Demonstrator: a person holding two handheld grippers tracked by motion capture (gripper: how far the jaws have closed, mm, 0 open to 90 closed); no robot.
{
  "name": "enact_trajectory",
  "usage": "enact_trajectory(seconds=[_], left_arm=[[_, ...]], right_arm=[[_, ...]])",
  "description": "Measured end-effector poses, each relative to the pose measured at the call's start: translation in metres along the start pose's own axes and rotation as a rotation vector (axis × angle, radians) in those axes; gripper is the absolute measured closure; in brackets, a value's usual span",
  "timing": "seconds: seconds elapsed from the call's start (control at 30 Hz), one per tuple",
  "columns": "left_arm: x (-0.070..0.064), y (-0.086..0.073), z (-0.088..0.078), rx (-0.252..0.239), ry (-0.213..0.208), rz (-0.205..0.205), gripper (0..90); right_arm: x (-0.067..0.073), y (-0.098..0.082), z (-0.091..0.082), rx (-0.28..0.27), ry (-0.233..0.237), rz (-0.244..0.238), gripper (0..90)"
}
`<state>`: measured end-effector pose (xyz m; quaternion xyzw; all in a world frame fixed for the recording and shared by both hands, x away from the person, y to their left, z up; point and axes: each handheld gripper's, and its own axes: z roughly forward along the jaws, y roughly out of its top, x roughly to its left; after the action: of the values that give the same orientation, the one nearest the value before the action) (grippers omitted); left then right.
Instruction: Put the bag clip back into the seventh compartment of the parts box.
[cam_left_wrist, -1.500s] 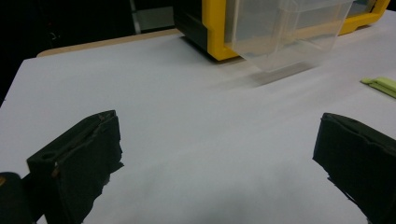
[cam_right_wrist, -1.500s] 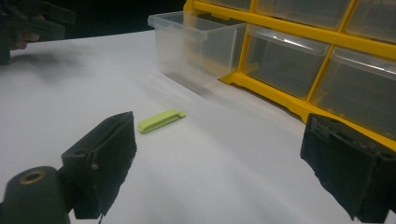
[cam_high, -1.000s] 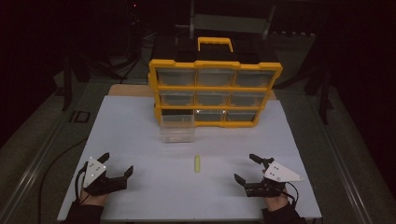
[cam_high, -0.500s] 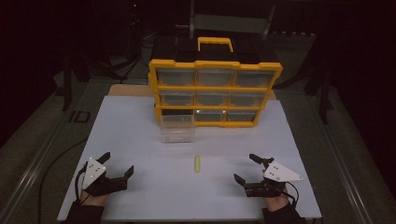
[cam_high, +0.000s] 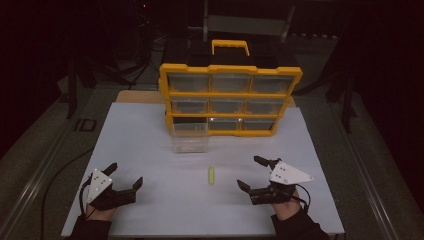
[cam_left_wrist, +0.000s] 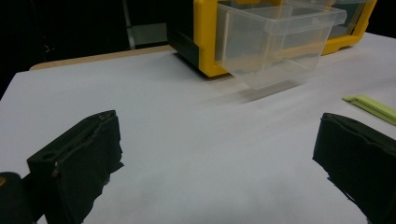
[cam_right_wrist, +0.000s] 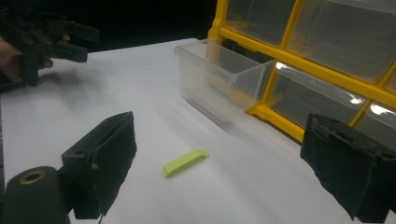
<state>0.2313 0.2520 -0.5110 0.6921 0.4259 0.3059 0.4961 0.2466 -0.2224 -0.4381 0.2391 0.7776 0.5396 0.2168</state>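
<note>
A small lime-green flat piece (cam_high: 211, 175) lies on the white table (cam_high: 150, 145) between my two grippers; it also shows as the green piece (cam_right_wrist: 185, 162) in the right gripper view and the green piece (cam_left_wrist: 371, 108) at the left gripper view's right edge. Behind it stands a yellow drawer cabinet (cam_high: 230, 99) with its bottom-left clear drawer (cam_high: 190, 138) pulled out. My left gripper (cam_high: 123, 177) rests open at the near left, empty. My right gripper (cam_high: 251, 172) rests open at the near right, empty, a short way from the green piece.
The pulled-out clear drawer (cam_left_wrist: 275, 42) looks empty. The cabinet's other clear drawers (cam_right_wrist: 327, 28) are pushed in. A yellow carry handle (cam_high: 230, 46) tops the cabinet. Dark floor and stands surround the table; a wooden board edge (cam_left_wrist: 98, 57) shows at the back left.
</note>
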Motion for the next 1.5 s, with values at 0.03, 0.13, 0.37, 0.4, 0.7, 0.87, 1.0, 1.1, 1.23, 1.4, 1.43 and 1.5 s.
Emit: enact_trajectory(seconds=[0.03,0.13,0.37,0.4,0.7,0.87,1.0,1.1,1.23,1.4,1.43,1.5], left_arm=[[0.000,0.000,0.000,0.000,0.001,0.001,1.0],[0.000,0.000,0.000,0.001,0.002,0.001,1.0],[0.000,0.000,0.000,-0.002,-0.001,0.000,1.0],[0.000,0.000,0.000,-0.002,0.000,0.001,1.0],[0.000,-0.001,0.000,-0.003,0.000,0.000,1.0],[0.000,0.000,-0.001,-0.006,-0.002,0.002,1.0],[-0.001,-0.001,-0.001,-0.003,-0.004,0.003,1.0],[-0.001,-0.001,-0.002,-0.006,-0.006,0.004,1.0],[0.000,-0.001,-0.002,-0.006,-0.007,0.005,1.0],[0.000,-0.001,-0.002,-0.003,-0.008,0.006,1.0],[0.000,-0.001,-0.001,-0.003,-0.008,0.006,1.0],[0.000,-0.001,-0.001,-0.004,-0.008,0.005,1.0]], right_arm=[[0.000,0.003,0.003,-0.006,0.007,0.006,10.6],[0.002,0.011,0.013,-0.011,0.016,0.009,10.6],[0.010,0.021,0.040,0.019,0.046,0.000,13.4],[0.012,0.021,0.044,0.030,0.053,0.008,13.4],[0.027,0.010,0.079,0.092,0.096,0.088,31.0],[0.034,0.000,0.099,0.169,0.104,0.074,55.0],[0.037,-0.007,0.112,0.236,0.099,0.059,71.1],[0.039,-0.012,0.118,0.283,0.092,0.052,80.1],[0.042,-0.020,0.125,0.348,0.076,0.044,90.0],[0.046,-0.029,0.131,0.408,0.071,0.034,90.0],[0.046,-0.031,0.133,0.415,0.072,0.036,90.0],[0.046,-0.033,0.134,0.432,0.071,0.033,90.0]])
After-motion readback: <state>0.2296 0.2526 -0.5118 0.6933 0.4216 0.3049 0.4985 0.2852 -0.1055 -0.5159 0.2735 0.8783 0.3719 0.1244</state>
